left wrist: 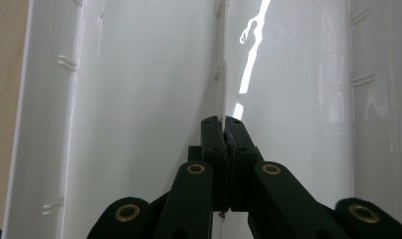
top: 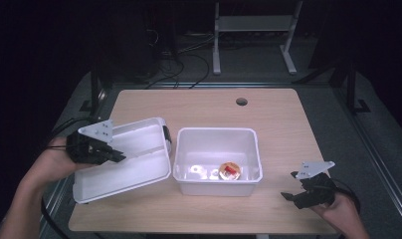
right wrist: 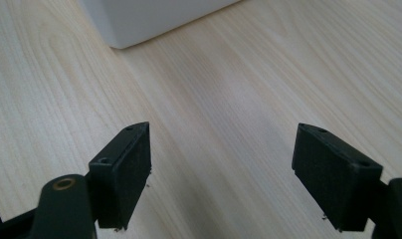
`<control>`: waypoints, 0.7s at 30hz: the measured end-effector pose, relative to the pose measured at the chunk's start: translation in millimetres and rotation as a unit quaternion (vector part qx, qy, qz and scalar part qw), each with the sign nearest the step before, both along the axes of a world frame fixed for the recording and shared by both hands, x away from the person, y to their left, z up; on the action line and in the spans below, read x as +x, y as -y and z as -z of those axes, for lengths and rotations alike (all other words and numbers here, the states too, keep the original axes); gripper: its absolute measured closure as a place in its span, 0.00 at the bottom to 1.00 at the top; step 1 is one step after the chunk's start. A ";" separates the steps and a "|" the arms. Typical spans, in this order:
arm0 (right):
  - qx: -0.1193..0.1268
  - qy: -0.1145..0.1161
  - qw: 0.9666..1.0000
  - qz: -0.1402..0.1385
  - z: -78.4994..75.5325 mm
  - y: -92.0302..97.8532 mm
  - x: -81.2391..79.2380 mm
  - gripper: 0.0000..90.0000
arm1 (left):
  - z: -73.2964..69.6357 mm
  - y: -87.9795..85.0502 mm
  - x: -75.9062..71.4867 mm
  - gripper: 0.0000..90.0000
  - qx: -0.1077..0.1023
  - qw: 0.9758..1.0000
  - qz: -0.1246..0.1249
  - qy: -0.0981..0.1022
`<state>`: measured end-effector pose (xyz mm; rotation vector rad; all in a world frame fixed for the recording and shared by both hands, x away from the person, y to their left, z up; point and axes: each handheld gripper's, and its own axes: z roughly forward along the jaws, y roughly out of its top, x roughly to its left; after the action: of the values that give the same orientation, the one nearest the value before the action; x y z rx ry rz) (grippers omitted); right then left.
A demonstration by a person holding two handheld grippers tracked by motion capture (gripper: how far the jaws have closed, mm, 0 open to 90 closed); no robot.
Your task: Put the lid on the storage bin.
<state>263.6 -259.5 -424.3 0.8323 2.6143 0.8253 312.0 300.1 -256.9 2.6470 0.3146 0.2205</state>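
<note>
Left claw (top: 120, 156) clamped tight on the white lid (top: 134, 164), jaws pinched on a thin raised rib running down the lid's inner face; in the left gripper view (left wrist: 223, 130) the pads meet with just that rib between them. Lid sits at the left of the surface (top: 283, 124), tilted, its left end lifted off the wood in the claw's grip, its right edge just beside the white bin (top: 216, 139). A black clip (top: 166, 137) shows on the lid's far right corner, next to the bin's rim. Lid's hollow inner side faces up toward the camera.

Right claw (top: 290, 186) wide open, holding nothing, low over bare wood at the front right of the surface, well apart from the lid. In the right gripper view (right wrist: 221, 174) its two jaws stand far apart with only wood grain between them; a corner of the bin (right wrist: 139, 20) lies ahead, not touching.

Bin is open-topped, middle of the surface, between the two claws. Inside it, near the front wall, a small round orange and red item (top: 229, 170); too small to tell what.
</note>
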 end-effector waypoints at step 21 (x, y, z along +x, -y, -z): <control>-0.001 -0.004 1.000 0.002 1.1 1.9 0.9 0.24 | -8.9 108.2 38.3 0.99 0.014 0.997 0.072 -0.021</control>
<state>264.5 -261.4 -425.3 0.8416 2.6184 0.8203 350.3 192.0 -248.1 2.6910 0.1329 0.1235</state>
